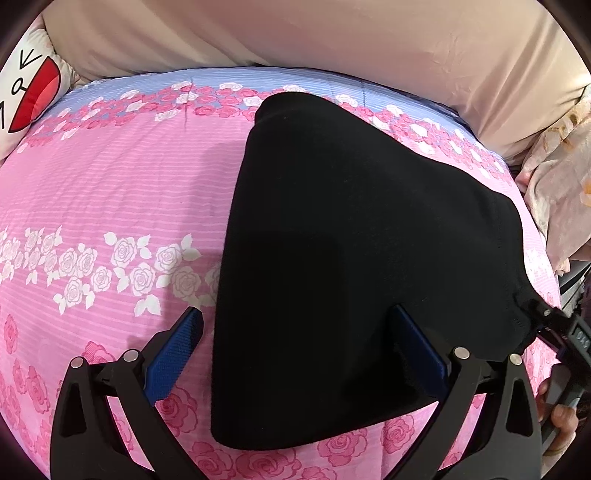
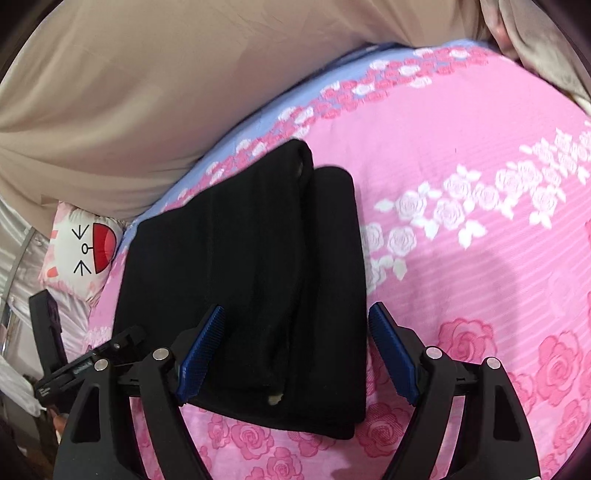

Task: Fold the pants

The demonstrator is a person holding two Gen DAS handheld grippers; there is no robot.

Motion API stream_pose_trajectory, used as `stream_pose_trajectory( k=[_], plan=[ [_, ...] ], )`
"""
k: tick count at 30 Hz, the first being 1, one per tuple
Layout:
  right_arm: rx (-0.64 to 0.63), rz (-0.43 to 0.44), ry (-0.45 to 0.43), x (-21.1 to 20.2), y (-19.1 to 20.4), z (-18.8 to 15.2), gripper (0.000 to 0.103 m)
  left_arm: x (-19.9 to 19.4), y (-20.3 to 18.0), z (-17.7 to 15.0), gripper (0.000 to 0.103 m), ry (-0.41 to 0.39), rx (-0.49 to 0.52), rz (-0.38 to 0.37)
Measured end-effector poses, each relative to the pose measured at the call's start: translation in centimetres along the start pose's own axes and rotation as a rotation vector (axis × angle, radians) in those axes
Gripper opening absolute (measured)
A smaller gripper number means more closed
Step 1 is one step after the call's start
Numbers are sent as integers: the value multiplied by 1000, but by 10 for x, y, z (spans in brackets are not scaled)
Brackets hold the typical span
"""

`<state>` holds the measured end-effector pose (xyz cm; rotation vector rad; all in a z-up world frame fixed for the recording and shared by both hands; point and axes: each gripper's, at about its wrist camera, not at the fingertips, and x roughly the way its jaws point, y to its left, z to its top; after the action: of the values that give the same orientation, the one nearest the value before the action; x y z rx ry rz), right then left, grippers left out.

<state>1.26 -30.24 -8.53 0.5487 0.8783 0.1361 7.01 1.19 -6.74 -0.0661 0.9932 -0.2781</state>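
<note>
The black pants [image 1: 343,240] lie folded in a compact stack on the pink rose-print bedspread [image 1: 110,192]. In the right wrist view the pants [image 2: 240,277] show stacked layers with folded edges on their right side. My left gripper [image 1: 299,325] is open, hovering over the near left part of the pants, one blue finger [image 1: 173,354] beside the fabric's left edge, the other over the cloth. My right gripper [image 2: 295,328] is open above the near edge of the pants, its jaws wide and empty. The right gripper also shows at the right edge of the left wrist view [image 1: 561,332].
A beige quilt [image 1: 295,33] lies along the far side of the bed. A white cartoon-face pillow [image 1: 33,92] sits at the far left corner, also seen in the right wrist view [image 2: 85,251]. A pale floral cloth [image 1: 557,173] is at the right. The bedspread [image 2: 480,184] extends right.
</note>
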Motion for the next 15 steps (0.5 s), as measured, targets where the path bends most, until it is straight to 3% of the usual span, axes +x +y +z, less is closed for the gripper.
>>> stream_pose_trajectory(
  k=[7, 11, 14, 15],
  plan=[
    [32, 34, 6, 1, -2, -2, 85, 5, -5, 1, 98, 12, 0, -26],
    [31, 45, 17, 5, 4, -4, 87, 17, -2, 2, 98, 59, -47, -125],
    [12, 27, 0, 7, 10, -6, 88, 19, 3, 5, 98, 36, -88, -156],
    [2, 24, -13, 7, 11, -7, 81, 20, 6, 6, 98, 32, -100, -174]
  ],
)
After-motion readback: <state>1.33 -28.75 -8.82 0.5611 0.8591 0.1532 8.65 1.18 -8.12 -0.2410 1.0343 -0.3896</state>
